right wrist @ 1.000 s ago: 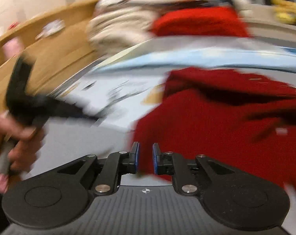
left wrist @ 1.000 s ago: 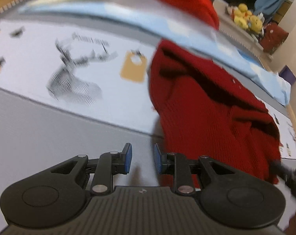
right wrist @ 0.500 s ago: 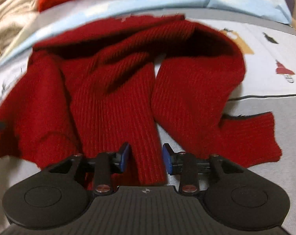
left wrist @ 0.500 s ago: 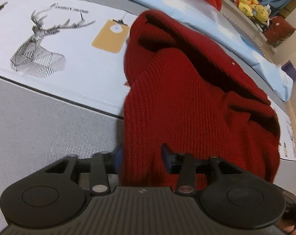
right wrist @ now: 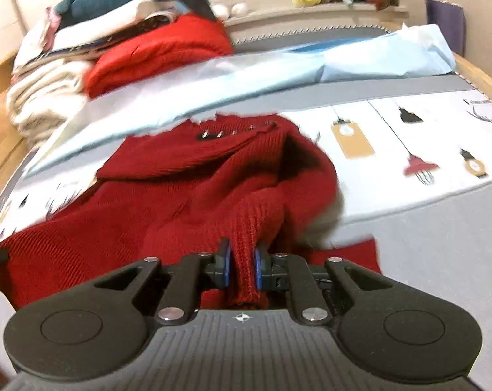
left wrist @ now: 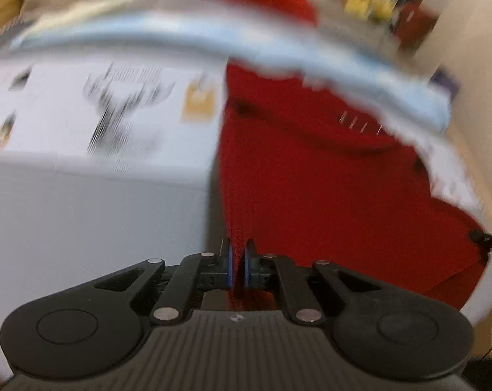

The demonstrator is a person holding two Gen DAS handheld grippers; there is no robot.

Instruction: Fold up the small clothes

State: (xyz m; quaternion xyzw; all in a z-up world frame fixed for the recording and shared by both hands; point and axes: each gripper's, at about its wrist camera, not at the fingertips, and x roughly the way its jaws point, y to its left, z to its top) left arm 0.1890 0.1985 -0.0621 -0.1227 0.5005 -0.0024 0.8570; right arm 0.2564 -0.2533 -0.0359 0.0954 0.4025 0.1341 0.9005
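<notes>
A dark red ribbed knit sweater lies crumpled on the bed, spreading ahead of the jaws; a bunched sleeve end sits pinched between the right jaws; a thin edge is nipped between the left jaws; its neckline lies farthest from them.

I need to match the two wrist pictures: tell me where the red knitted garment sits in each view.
Left wrist: red knitted garment fills centre right, its edge pinched in the left gripper.
Right wrist: it fills centre left, a fold pinched in the right gripper.
Shared landmark: light blue sheet behind it.
</notes>
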